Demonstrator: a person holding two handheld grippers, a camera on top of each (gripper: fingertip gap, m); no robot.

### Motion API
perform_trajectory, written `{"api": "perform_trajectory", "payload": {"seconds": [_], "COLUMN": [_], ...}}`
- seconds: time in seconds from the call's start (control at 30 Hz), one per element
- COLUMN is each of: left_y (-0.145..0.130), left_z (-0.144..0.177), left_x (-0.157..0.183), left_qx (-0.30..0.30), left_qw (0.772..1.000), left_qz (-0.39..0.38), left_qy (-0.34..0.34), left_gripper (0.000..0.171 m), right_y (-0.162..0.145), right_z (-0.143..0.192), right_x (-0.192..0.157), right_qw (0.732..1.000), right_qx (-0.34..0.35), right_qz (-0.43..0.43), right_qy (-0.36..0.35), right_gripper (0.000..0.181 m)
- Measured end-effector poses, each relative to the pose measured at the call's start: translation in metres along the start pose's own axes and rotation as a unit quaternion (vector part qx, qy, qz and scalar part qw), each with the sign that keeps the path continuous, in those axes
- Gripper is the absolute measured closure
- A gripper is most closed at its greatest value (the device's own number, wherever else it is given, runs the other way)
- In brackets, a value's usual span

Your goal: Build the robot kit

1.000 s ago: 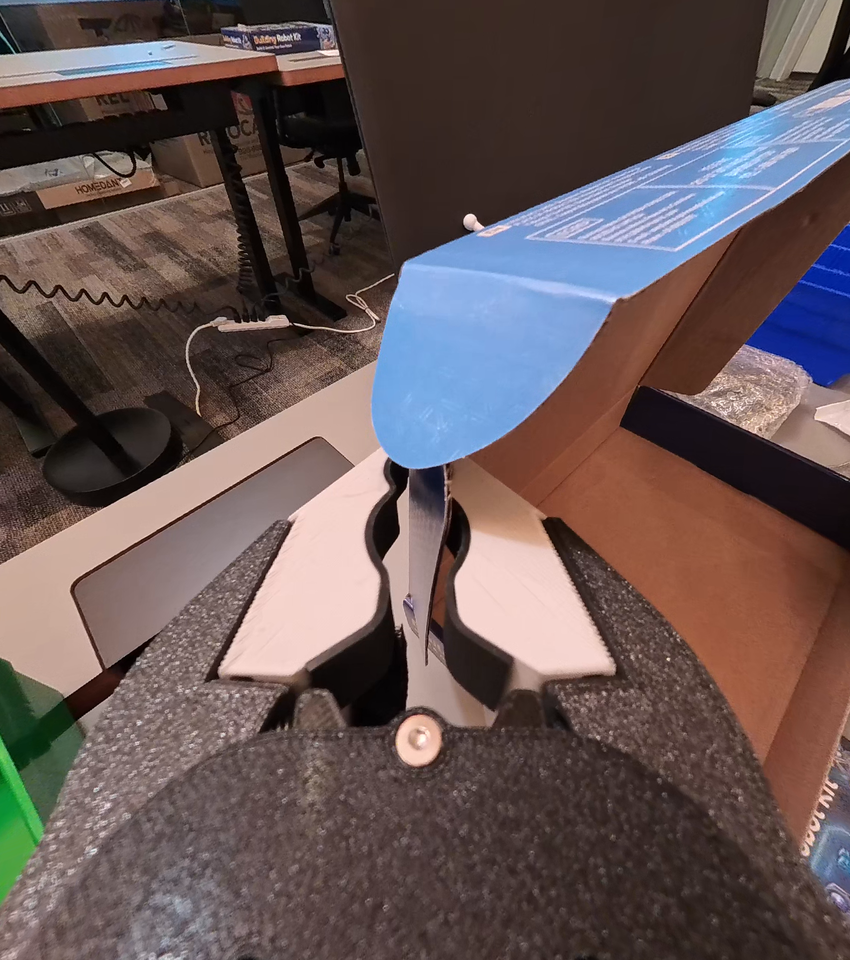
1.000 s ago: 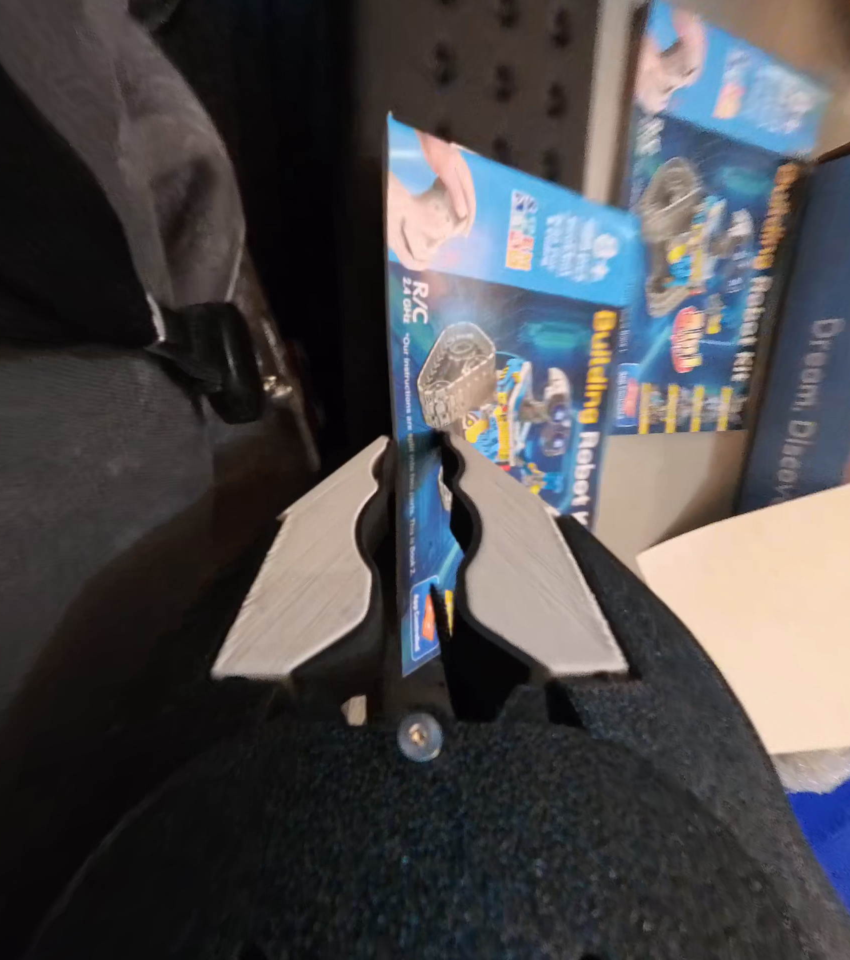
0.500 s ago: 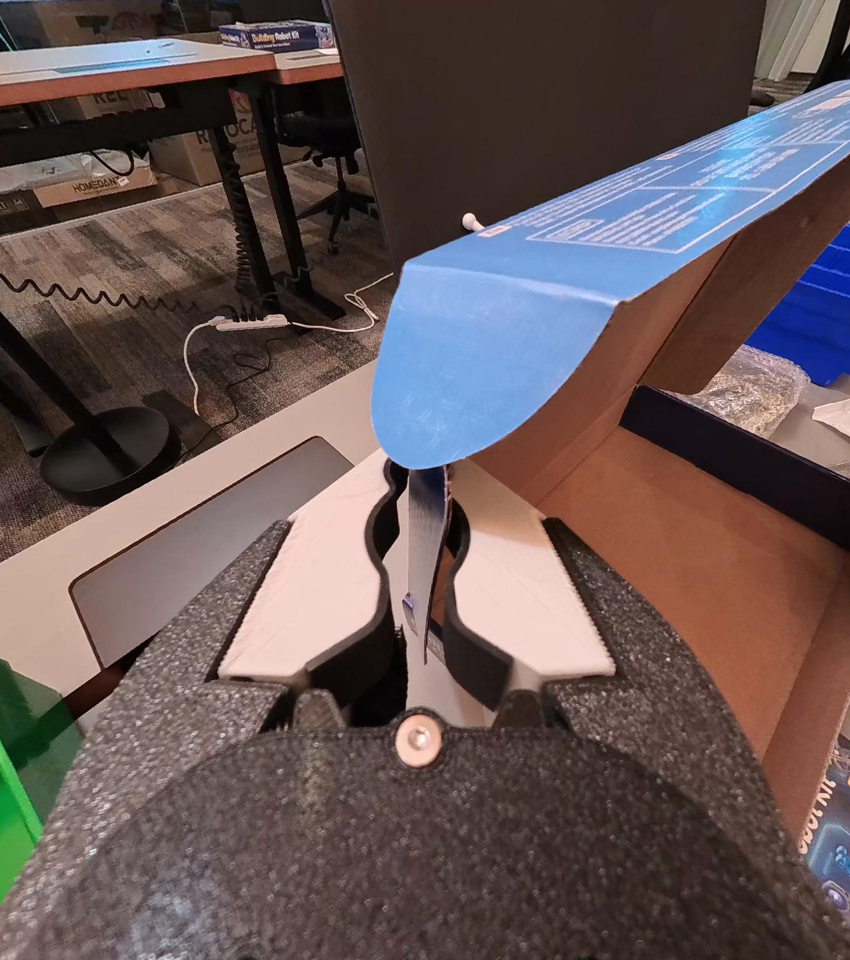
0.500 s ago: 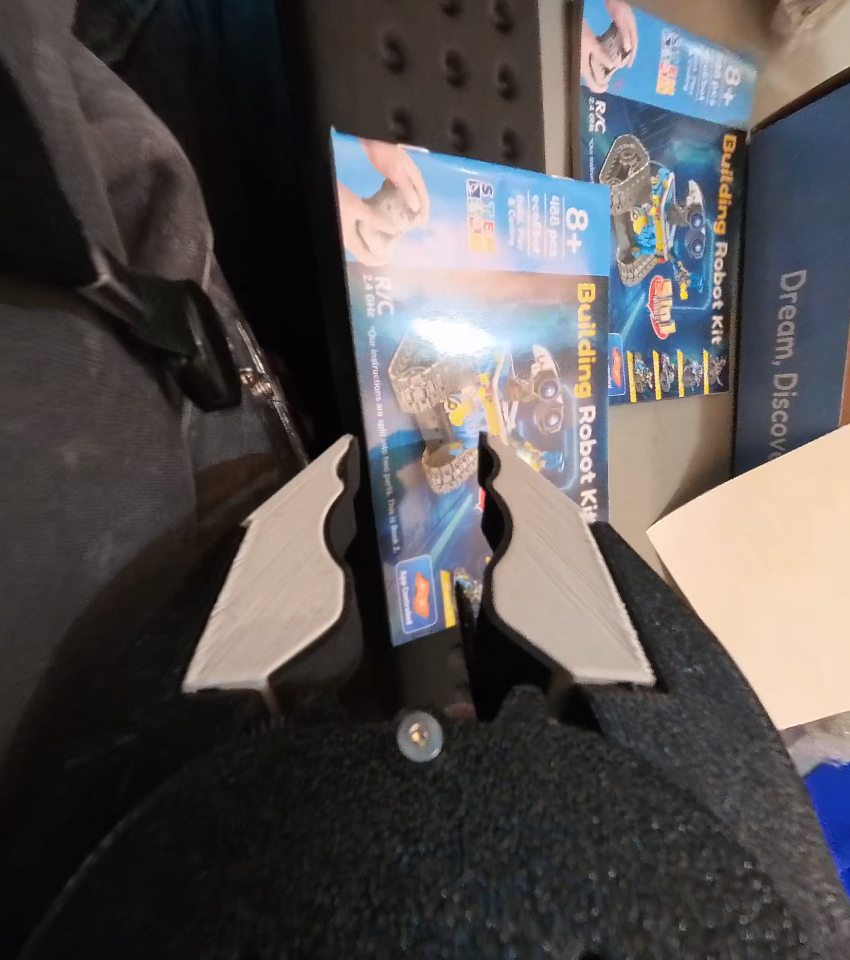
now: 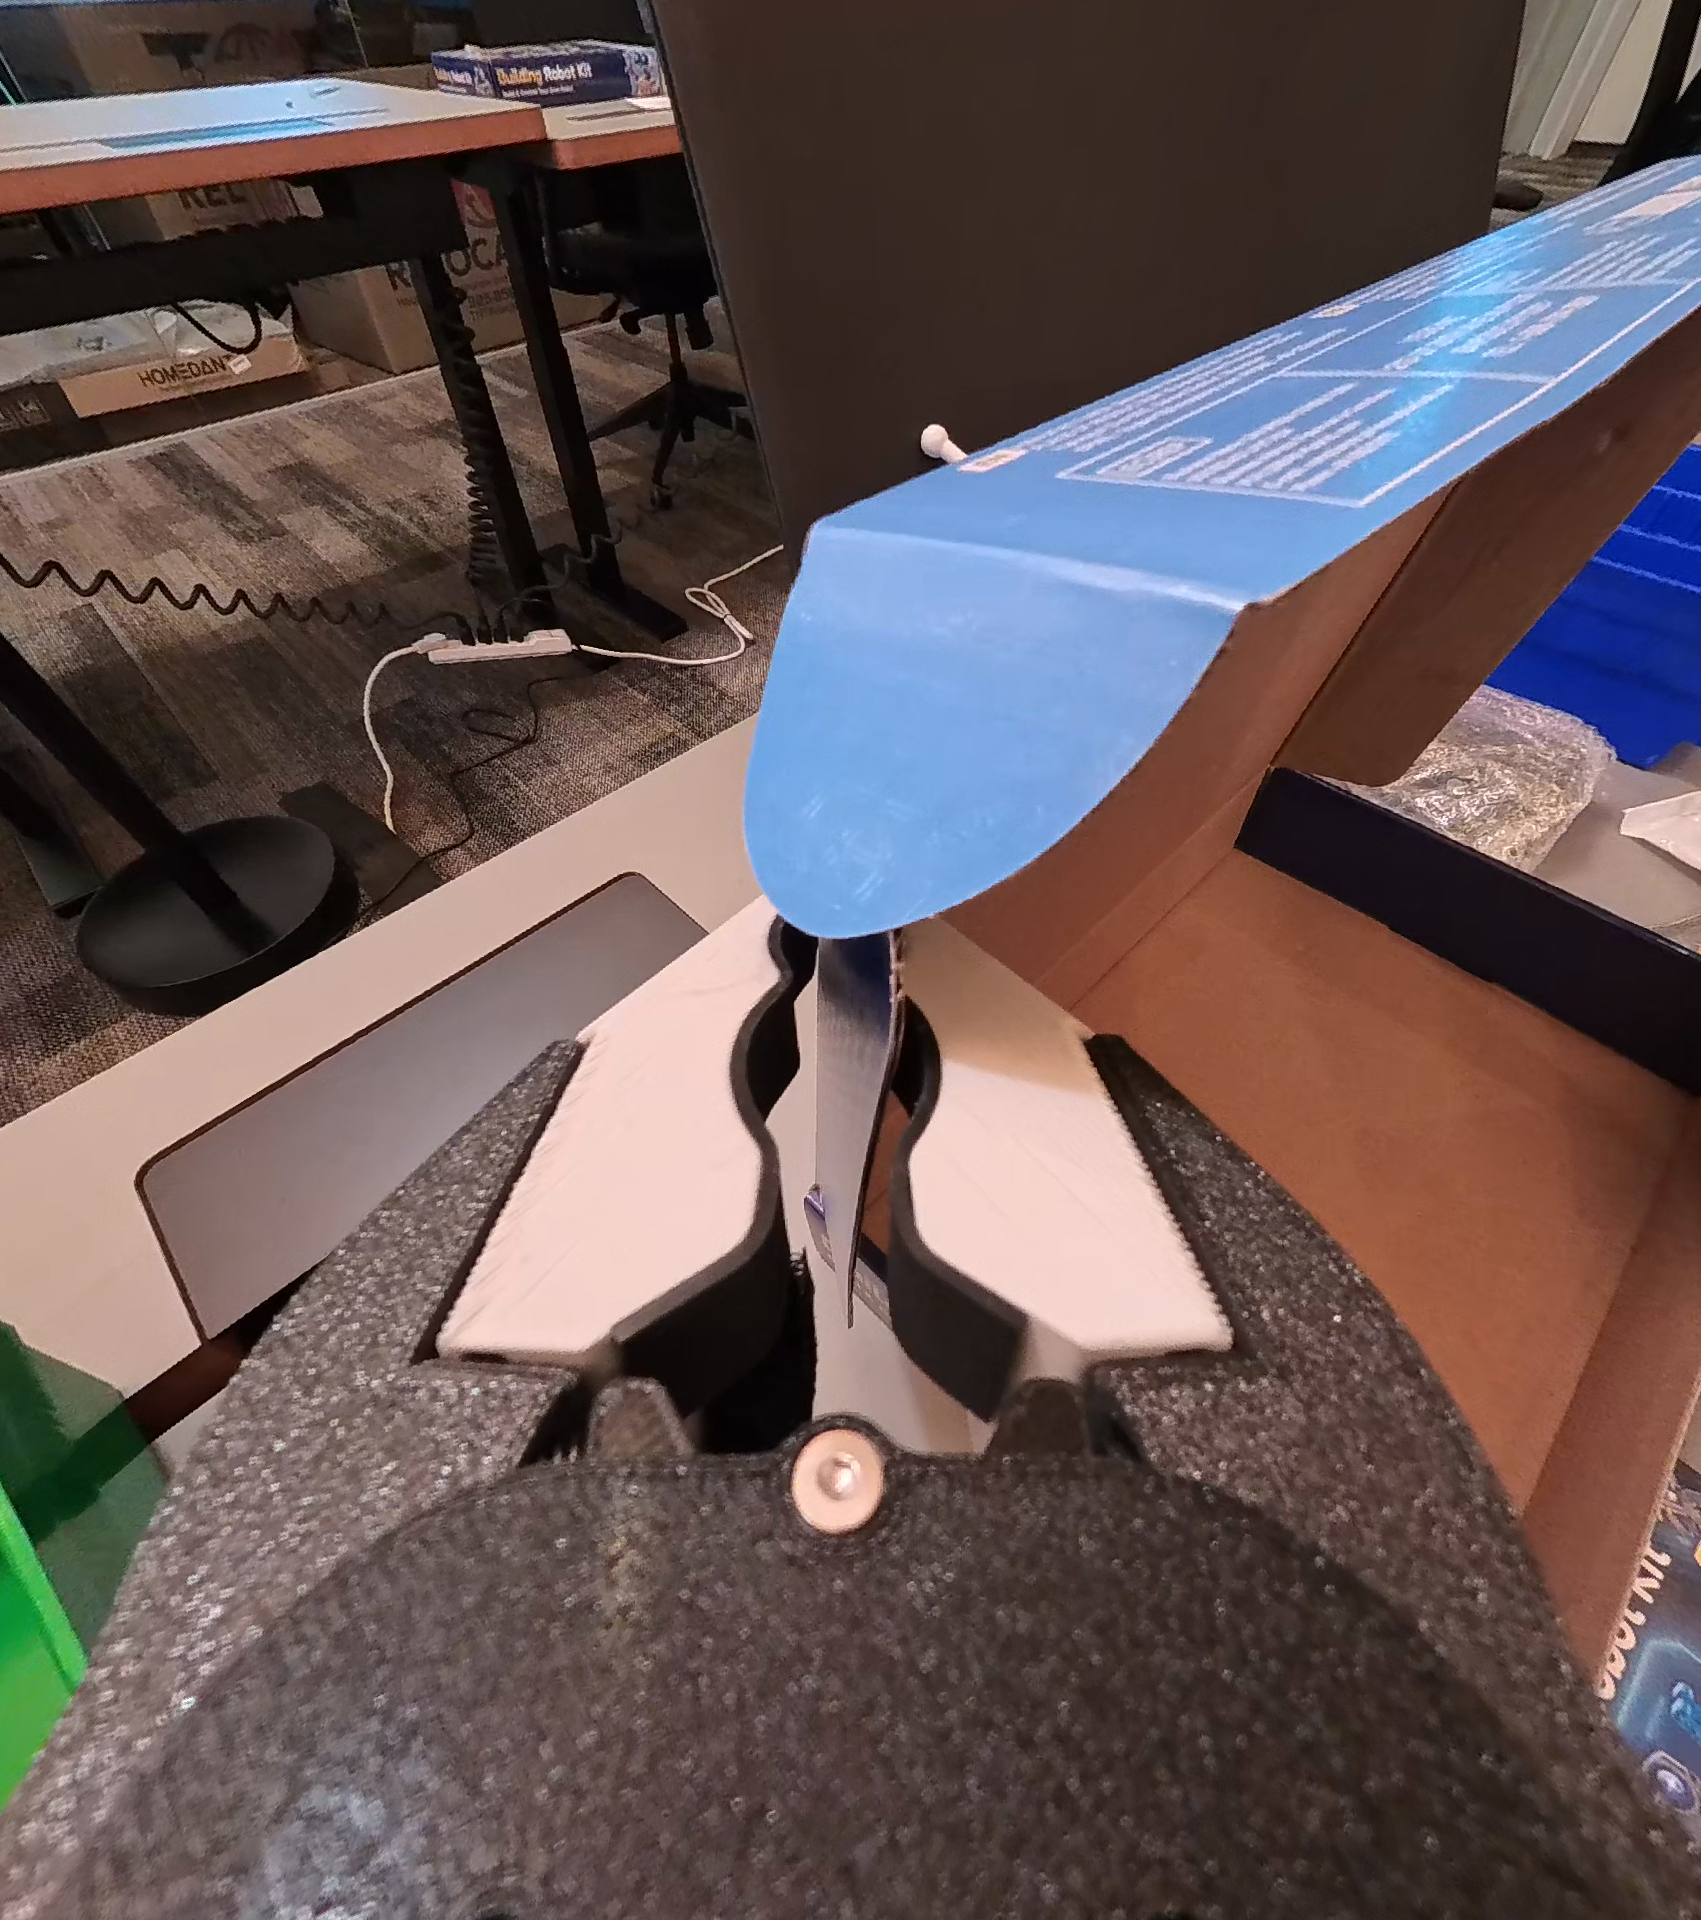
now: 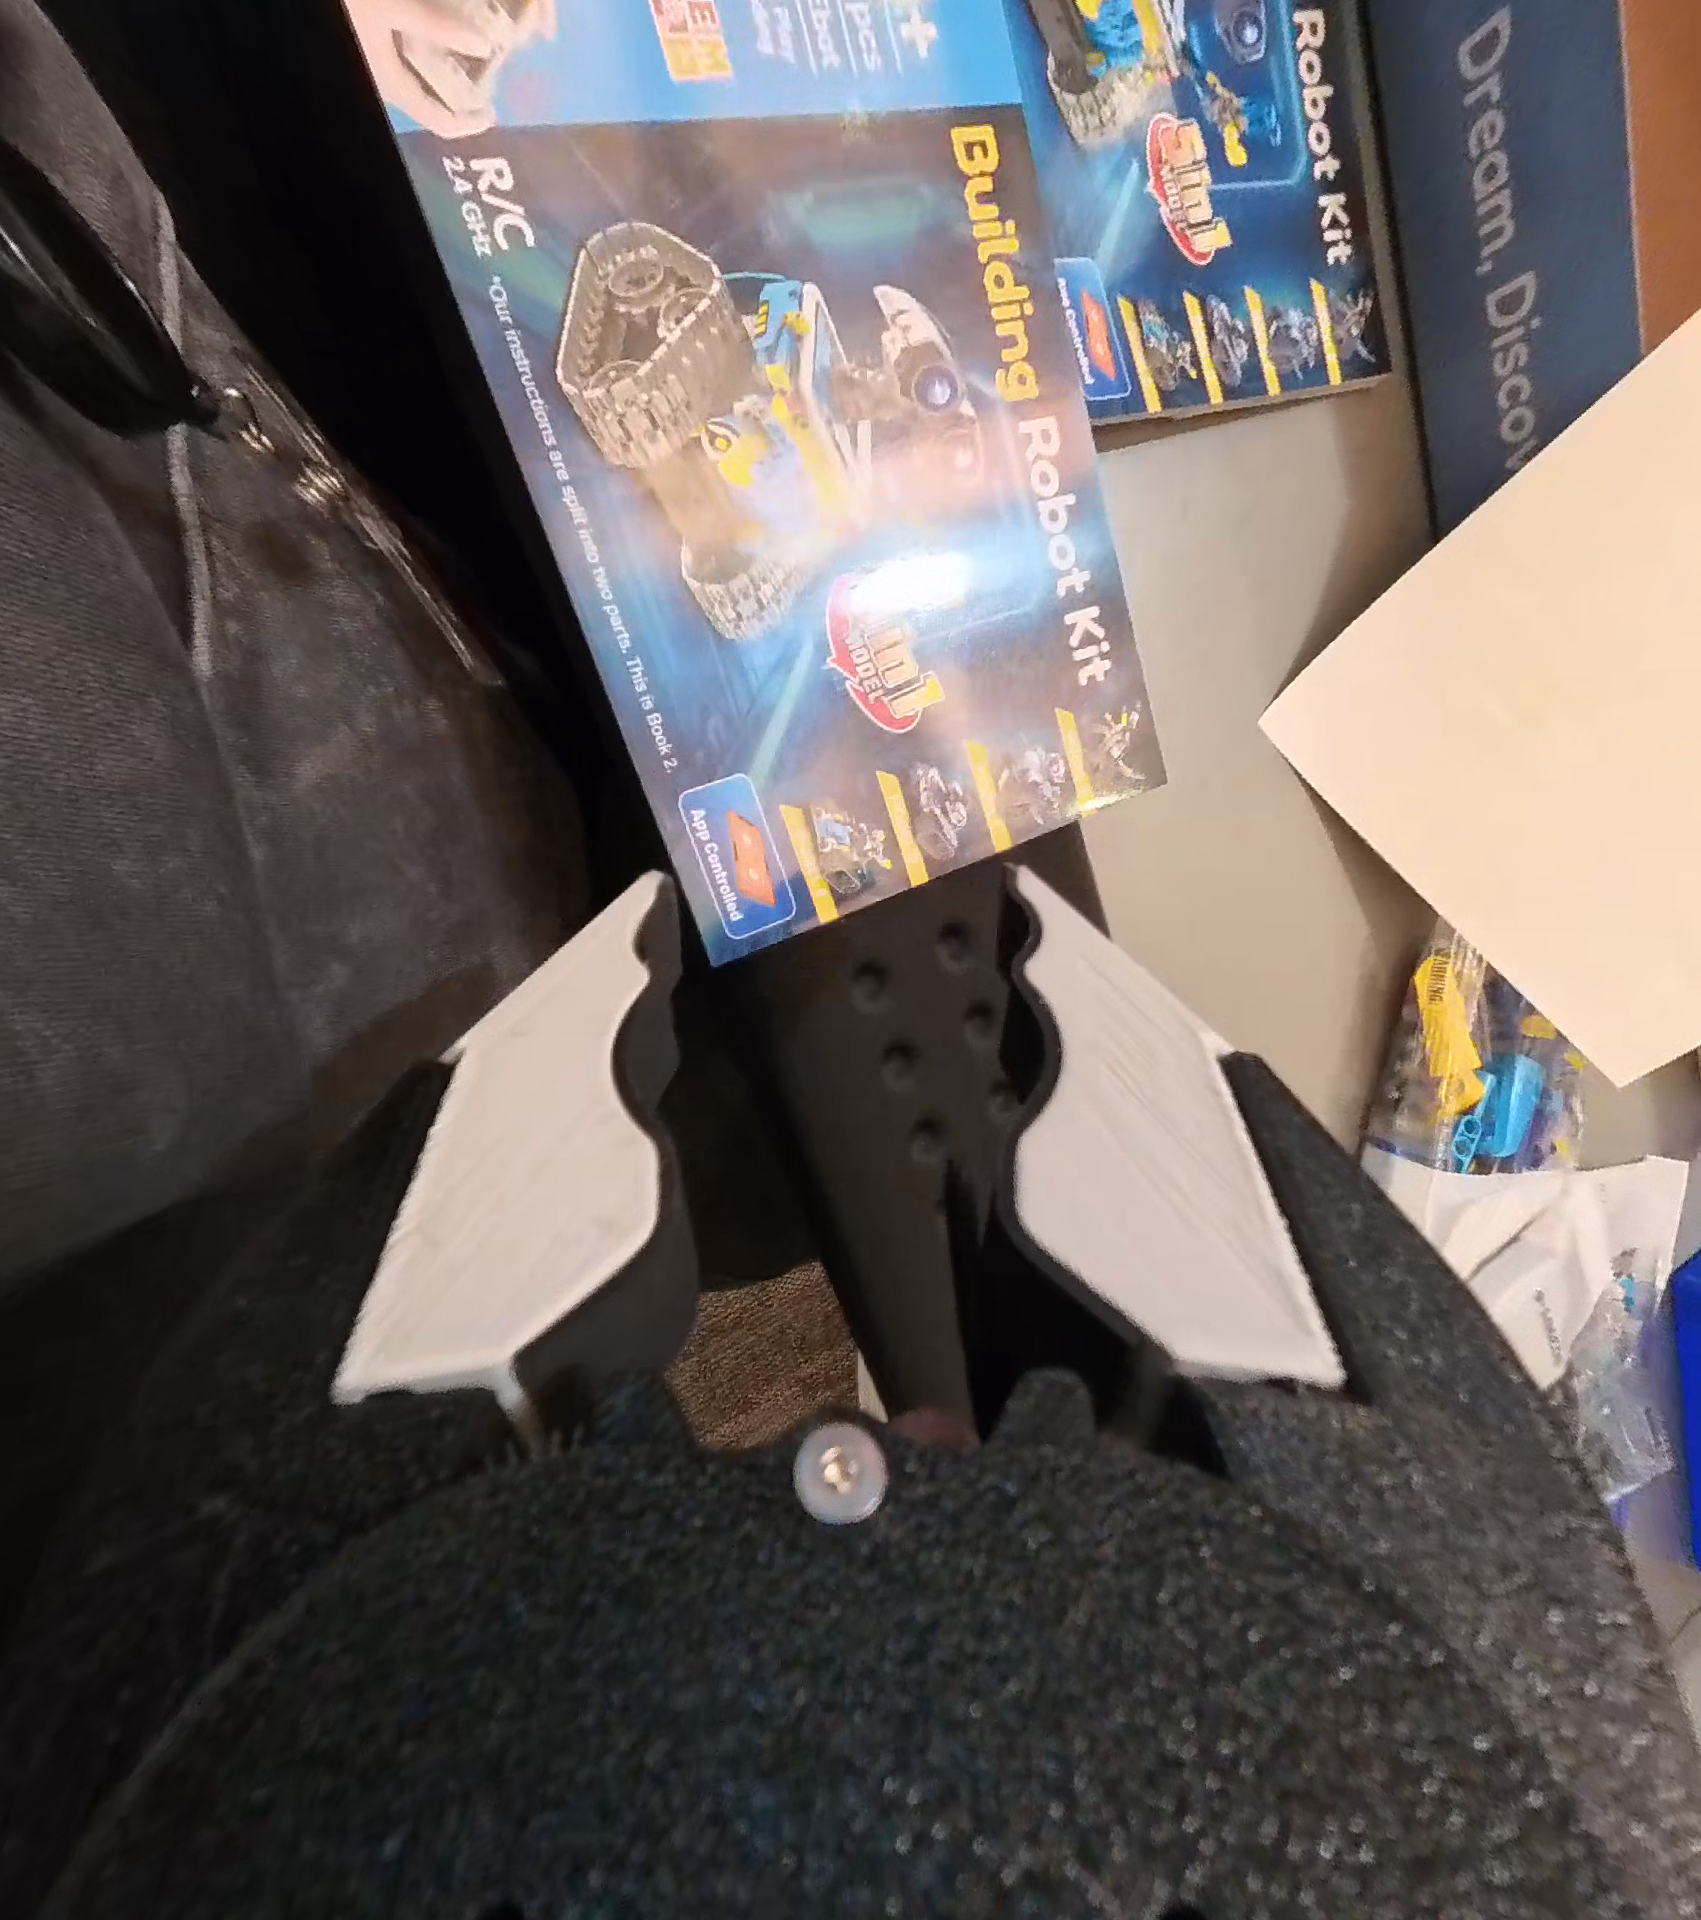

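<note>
Beside the open cardboard box (image 5: 1365, 1174) on the tabletop (image 5: 46, 1216), the left gripper (image 5: 851, 987) stays clenched on its blue side flap (image 5: 851, 1081), while the right gripper (image 6: 830, 914) has spread and released the instruction booklet (image 6: 773, 468) (now just beyond its fingers).

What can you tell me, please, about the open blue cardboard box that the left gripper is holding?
The open blue cardboard box is printed blue outside and bare brown inside, and the part of its inside in view holds nothing. It rests on the pale table. Its lid is raised, with a rounded blue tuck flap at the near end. The left gripper is shut on a thin side flap beneath it.
</note>
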State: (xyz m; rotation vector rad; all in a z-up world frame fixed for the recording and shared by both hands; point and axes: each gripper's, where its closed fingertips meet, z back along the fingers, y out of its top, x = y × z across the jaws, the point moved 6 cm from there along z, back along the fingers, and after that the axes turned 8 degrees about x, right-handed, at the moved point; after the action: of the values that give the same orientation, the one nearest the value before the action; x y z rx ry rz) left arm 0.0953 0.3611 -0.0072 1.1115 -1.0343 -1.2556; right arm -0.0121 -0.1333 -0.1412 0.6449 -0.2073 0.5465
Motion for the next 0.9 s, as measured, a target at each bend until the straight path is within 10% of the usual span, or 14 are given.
{"api": "perform_trajectory", "payload": {"seconds": [0.57, 0.9], "left_y": [0.0, -0.001], "left_z": [0.0, 0.001], "left_x": [0.0, 0.0], "left_qx": [-0.001, -0.004], "left_qw": [1.0, 1.0], "left_qz": [-0.002, -0.003], "left_qy": [0.0, -0.002], "left_gripper": [0.165, 0.165], "right_y": [0.039, 0.038], "right_z": [-0.064, -0.029], "right_x": [-0.038, -0.046], "right_qw": [0.995, 0.989], "right_qx": [0.045, 0.021], "right_qz": [0.084, 0.149], "right_qy": [-0.011, -0.008], "right_gripper": [0.109, 0.163]}}
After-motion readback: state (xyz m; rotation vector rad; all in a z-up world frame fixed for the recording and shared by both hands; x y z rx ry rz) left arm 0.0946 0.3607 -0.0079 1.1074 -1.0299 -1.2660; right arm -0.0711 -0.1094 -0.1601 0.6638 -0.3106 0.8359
